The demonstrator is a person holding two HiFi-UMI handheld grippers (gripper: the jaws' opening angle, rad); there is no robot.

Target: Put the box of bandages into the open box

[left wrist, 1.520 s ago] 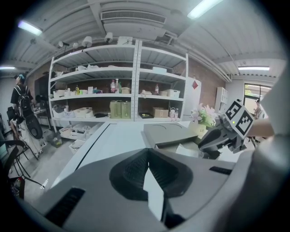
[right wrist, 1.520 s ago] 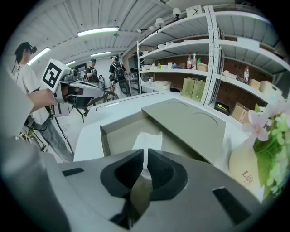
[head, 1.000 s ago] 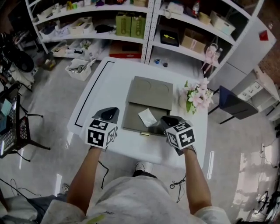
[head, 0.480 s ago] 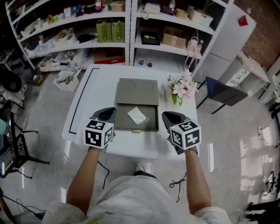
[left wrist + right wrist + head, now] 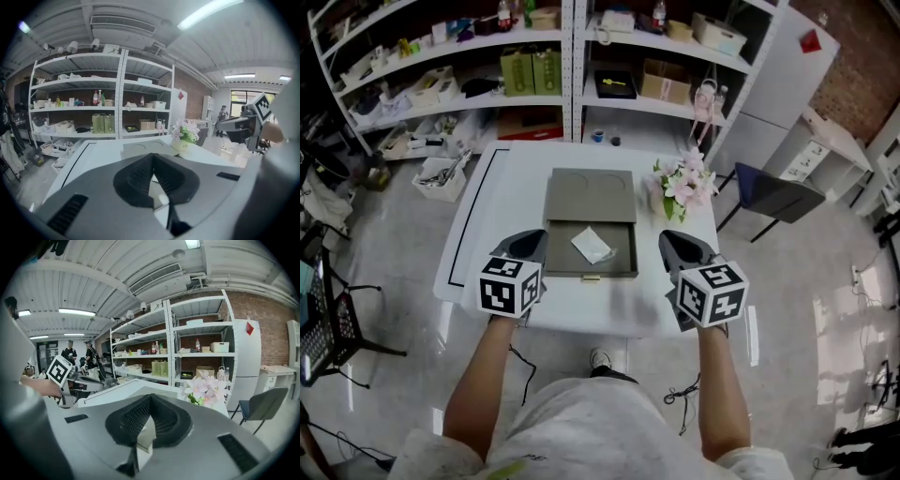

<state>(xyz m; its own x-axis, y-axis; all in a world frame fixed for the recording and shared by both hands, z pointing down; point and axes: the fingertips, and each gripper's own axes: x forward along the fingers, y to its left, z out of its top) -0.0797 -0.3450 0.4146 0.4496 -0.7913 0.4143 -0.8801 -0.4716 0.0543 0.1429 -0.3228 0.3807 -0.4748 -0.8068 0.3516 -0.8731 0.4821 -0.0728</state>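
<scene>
A small white box of bandages (image 5: 592, 246) lies inside the pulled-out tray of the flat grey open box (image 5: 591, 194) at the middle of the white table (image 5: 514, 187). My left gripper (image 5: 533, 242) hovers just left of the tray, shut and empty. To the right of the tray, my right gripper (image 5: 673, 243) is apart from it, also shut with nothing held. The left gripper view shows its jaws (image 5: 151, 157) closed tip to tip, and the right gripper view shows the same (image 5: 149, 399).
A pot of pink flowers (image 5: 684, 183) stands at the table's right edge, close to the grey box. White shelving (image 5: 572, 66) full of goods runs behind the table. A dark chair (image 5: 778, 197) sits to the right, and a basket (image 5: 441, 173) on the floor at left.
My right gripper has drawn back from the tray's front right corner to the right of the box. The bandage box stays lying in the tray. The left gripper has barely moved.
</scene>
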